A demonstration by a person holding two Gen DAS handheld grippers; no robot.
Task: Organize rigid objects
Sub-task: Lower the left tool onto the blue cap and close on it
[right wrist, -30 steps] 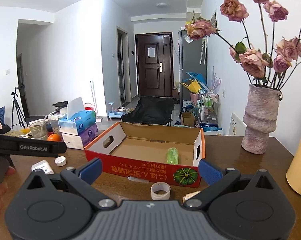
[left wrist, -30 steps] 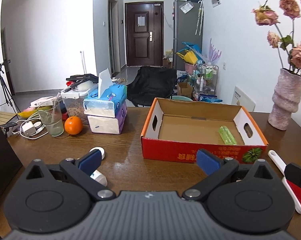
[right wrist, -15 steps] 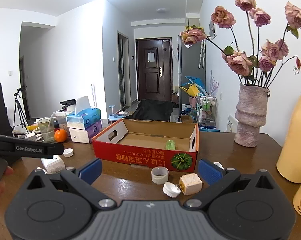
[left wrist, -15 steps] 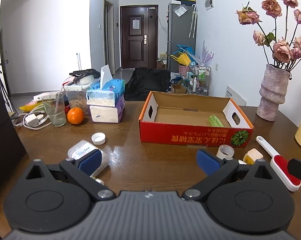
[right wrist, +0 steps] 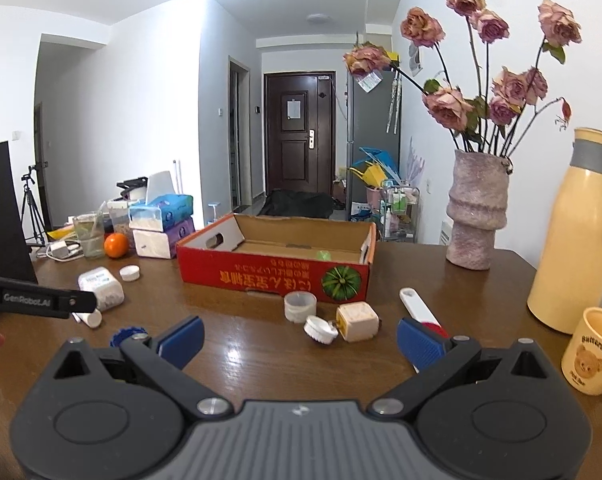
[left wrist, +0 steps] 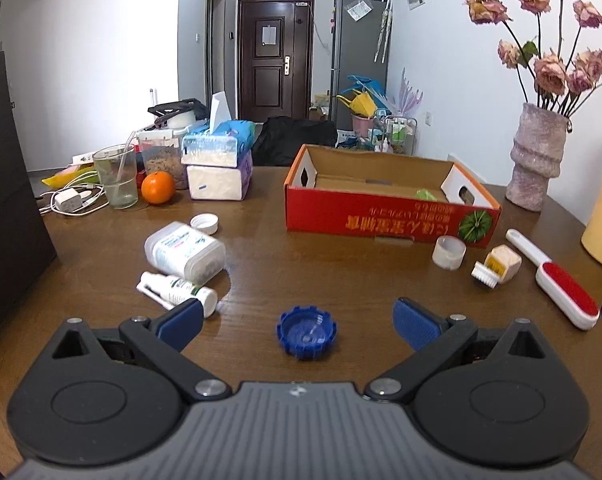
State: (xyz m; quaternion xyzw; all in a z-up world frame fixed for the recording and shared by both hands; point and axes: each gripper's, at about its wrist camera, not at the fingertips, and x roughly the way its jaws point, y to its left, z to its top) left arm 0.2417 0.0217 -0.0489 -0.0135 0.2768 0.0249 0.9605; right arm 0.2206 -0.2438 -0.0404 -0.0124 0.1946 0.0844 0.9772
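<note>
Now we hold our left gripper (left wrist: pixel 297 318) spread wide and empty above the wooden table (left wrist: pixel 341 272), its blue pads apart, and the blue bottle cap (left wrist: pixel 306 332) lies open side up on the wood right between them, touched by neither. At ten o'clock from that cap a small white spray bottle (left wrist: pixel 177 290) lies on its side, just beside a larger white pill bottle (left wrist: pixel 185 252) that also lies flat, with a white cap (left wrist: pixel 204 223) farther out at eleven. At twelve o'clock the red cardboard box (left wrist: pixel 385 216) stands open, and a green object (left wrist: pixel 427 195) rests inside near its right end. At two o'clock, close to the box's front, we see a clear cup-shaped lid (left wrist: pixel 449 252), a small cube-shaped piece with a white brush head (left wrist: pixel 495 268), and a red-and-white lint brush (left wrist: pixel 553 284). Our right gripper (right wrist: pixel 299 340) likewise hangs released and empty over the table, with the same cube and brush head at twelve o'clock and the lint brush partly behind its right finger. Farther off, a vase of dried roses (right wrist: pixel 477 216) stands at one o'clock, a yellow thermos (right wrist: pixel 577 236) at two, and a bear mug (right wrist: pixel 591 352) at three.
</note>
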